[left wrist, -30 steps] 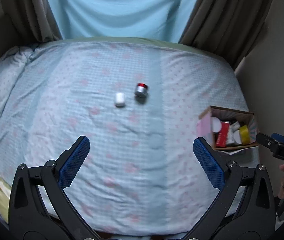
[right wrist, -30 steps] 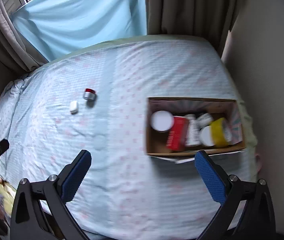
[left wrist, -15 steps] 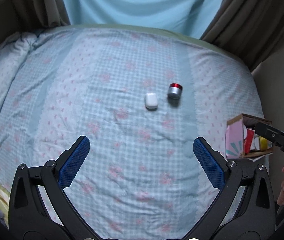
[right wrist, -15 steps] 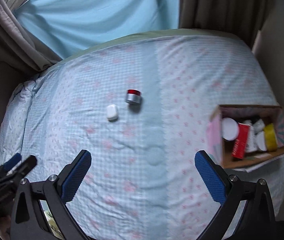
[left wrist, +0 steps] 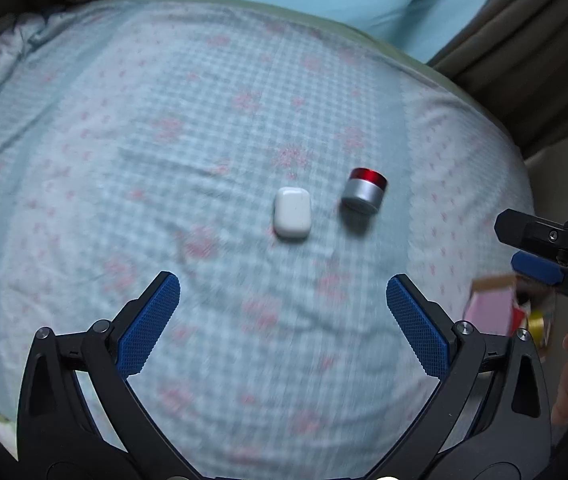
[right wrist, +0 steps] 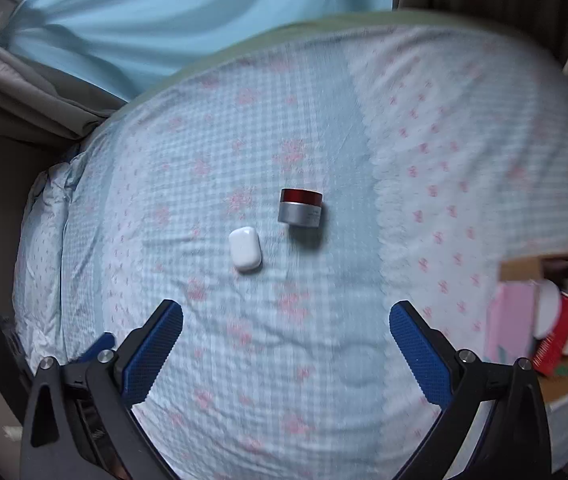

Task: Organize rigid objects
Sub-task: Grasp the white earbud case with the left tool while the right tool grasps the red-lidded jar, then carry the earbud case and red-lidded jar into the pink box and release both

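Both grippers have closed in on the two items lying on the bed, which now look larger.
Left wrist view: left gripper fingers wide apart, empty; white case beside silver jar ahead. Right wrist view: right gripper spread, empty; cardboard box at right.

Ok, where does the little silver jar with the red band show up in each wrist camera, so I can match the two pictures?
Left wrist: the silver jar lies right of centre, in the upper half, on the bedspread.
Right wrist: the silver jar lies just above centre.
Shared landmark: the white case, just left of the jar in both views and a little nearer the camera.
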`<state>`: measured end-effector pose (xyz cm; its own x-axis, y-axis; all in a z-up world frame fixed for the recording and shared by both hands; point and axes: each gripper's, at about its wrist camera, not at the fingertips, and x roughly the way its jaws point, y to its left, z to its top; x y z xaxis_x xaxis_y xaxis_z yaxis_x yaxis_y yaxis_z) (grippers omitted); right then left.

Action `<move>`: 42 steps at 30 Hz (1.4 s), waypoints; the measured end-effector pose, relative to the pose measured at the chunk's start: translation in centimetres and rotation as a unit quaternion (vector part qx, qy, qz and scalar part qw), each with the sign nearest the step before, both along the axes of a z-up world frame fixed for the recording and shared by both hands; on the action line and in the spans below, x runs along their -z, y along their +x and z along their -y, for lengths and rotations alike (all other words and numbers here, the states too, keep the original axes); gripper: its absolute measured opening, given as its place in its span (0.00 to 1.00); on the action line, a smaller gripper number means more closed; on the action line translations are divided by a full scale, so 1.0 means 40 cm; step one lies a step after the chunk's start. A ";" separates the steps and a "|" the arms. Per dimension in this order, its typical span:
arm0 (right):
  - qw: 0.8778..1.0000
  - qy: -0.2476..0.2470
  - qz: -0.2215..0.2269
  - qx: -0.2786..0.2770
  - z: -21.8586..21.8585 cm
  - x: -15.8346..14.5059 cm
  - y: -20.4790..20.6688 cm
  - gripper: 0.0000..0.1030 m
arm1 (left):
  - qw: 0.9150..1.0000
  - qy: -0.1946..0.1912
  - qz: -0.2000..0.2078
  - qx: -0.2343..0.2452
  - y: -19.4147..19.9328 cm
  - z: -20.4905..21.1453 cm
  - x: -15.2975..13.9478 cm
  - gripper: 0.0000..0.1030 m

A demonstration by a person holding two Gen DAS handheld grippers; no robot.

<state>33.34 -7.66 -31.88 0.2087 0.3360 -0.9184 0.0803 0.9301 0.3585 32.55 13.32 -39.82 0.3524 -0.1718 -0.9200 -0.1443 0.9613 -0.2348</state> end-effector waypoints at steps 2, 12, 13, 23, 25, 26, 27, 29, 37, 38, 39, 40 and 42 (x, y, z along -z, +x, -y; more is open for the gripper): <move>1.000 0.009 -0.014 0.005 0.007 0.059 0.047 1.00 | 1.000 -0.008 0.000 -0.010 0.037 0.012 0.054 0.97; 0.997 0.032 -0.072 0.009 -0.006 0.302 0.207 0.94 | 0.999 0.025 0.017 0.023 0.156 0.093 0.258 0.94; 0.996 0.036 -0.078 0.012 -0.010 0.324 0.217 0.93 | 0.999 0.030 0.018 0.028 0.165 0.099 0.276 0.92; 0.992 0.051 -0.115 0.031 -0.046 0.421 0.278 0.82 | 0.999 0.032 0.007 0.033 0.210 0.109 0.362 0.73; 0.992 0.038 -0.121 0.030 -0.055 0.428 0.290 0.81 | 0.999 0.035 0.001 0.029 0.218 0.110 0.365 0.67; 0.991 0.034 -0.122 0.032 -0.057 0.430 0.295 0.81 | 0.999 0.036 -0.001 0.025 0.223 0.107 0.364 0.61; 0.991 0.030 -0.123 0.033 -0.060 0.431 0.300 0.78 | 0.999 0.036 -0.004 0.019 0.230 0.105 0.364 0.58; 0.991 0.004 -0.128 0.029 -0.063 0.430 0.310 0.58 | 1.000 0.027 -0.012 0.006 0.236 0.091 0.362 0.44; 0.992 0.001 -0.126 0.024 -0.085 0.417 0.313 0.48 | 1.000 0.004 -0.023 0.008 0.251 0.071 0.345 0.40; 0.992 0.004 -0.125 0.025 -0.093 0.416 0.308 0.48 | 1.000 0.001 -0.022 0.005 0.246 0.061 0.338 0.40; 0.992 0.006 -0.124 0.025 -0.091 0.411 0.302 0.48 | 1.000 -0.002 -0.019 0.002 0.244 0.055 0.329 0.40; 0.992 0.006 -0.121 0.024 -0.091 0.404 0.294 0.48 | 1.000 -0.005 -0.015 0.000 0.239 0.052 0.318 0.40; 0.994 0.002 -0.111 0.018 -0.091 0.385 0.276 0.48 | 1.000 -0.009 -0.008 -0.003 0.227 0.050 0.297 0.40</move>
